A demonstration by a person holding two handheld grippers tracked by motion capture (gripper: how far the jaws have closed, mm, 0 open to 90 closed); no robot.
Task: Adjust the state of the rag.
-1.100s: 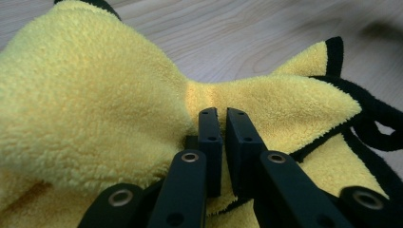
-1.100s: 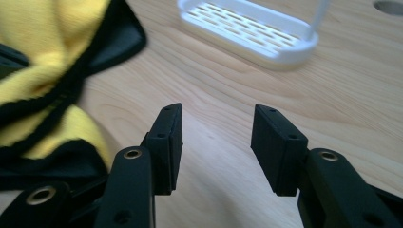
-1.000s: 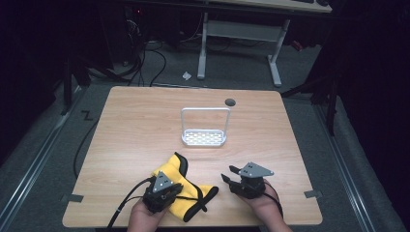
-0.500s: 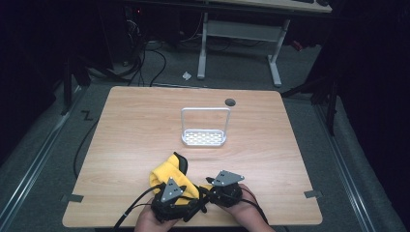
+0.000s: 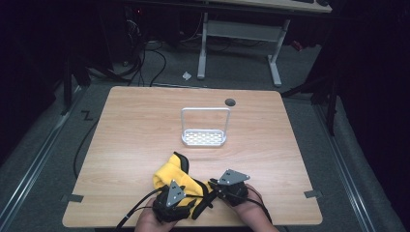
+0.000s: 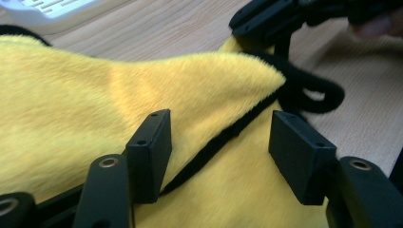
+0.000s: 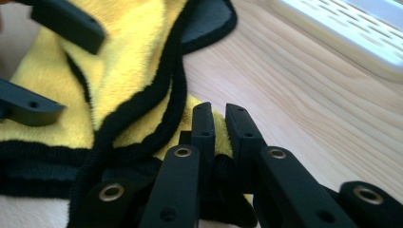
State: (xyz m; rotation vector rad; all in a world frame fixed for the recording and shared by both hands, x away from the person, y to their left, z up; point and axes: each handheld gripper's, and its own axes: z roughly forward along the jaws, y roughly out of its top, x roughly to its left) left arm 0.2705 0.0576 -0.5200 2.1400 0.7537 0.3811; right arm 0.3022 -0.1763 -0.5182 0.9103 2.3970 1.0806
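While our right tool (image 7: 218,123) pinches the yellow cloth's (image 5: 176,176) black edge and our left tool (image 6: 221,152) gapes, we judge folding barely begun.

Left gripper (image 5: 193,205) jaws sprang open over yellow cloth (image 5: 176,176); right gripper (image 5: 212,186) jaws closing on its edge.

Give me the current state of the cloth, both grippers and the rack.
Yellow cloth: crumpled at the table's near edge, black trim showing.
Left gripper: jaws open astride the cloth, not pinching.
Right gripper: jaws have just been closing, clamped on the cloth's corner.
White rack: upright, empty, mid-table.
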